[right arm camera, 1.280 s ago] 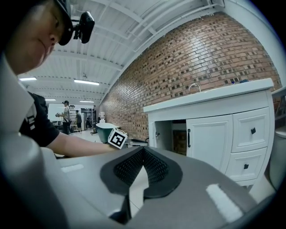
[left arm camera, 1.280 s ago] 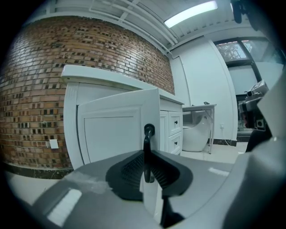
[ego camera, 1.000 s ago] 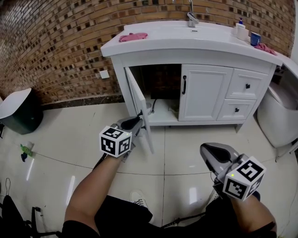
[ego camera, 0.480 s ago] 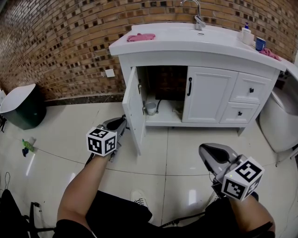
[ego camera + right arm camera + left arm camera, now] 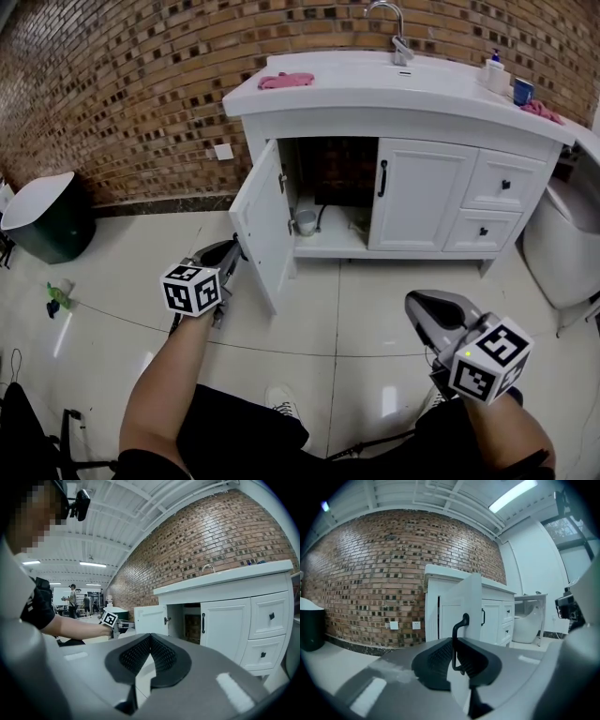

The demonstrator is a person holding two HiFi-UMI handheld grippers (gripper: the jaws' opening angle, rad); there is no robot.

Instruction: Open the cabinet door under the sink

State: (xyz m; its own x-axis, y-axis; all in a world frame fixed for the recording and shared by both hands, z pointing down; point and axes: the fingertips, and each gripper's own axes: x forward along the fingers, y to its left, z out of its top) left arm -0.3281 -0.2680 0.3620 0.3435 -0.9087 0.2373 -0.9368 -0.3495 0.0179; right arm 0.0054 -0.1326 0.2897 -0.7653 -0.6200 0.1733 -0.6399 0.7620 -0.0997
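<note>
The white cabinet (image 5: 422,141) under the sink has its left door (image 5: 261,220) swung out toward me. My left gripper (image 5: 234,249) is at that door's outer edge. In the left gripper view the door's black handle (image 5: 462,620) stands between the pads of the left gripper (image 5: 455,644), which close narrowly around it while the jaws are opening slightly. In the right gripper view the open door (image 5: 152,614) shows with the left gripper (image 5: 123,624) beside it. My right gripper (image 5: 427,306) hangs low over the floor, away from the cabinet. Its jaws (image 5: 150,639) are shut on nothing.
The cabinet's right door (image 5: 424,192) is closed, with two drawers (image 5: 502,183) beside it. A small cup (image 5: 305,222) stands inside the open bay. A dark bin (image 5: 42,220) is by the brick wall at left, a white fixture (image 5: 562,248) at right. A pink cloth (image 5: 286,81) lies on the countertop.
The left gripper has moved left and toward me, and the door has swung wider with it. The right gripper has stayed in place.
</note>
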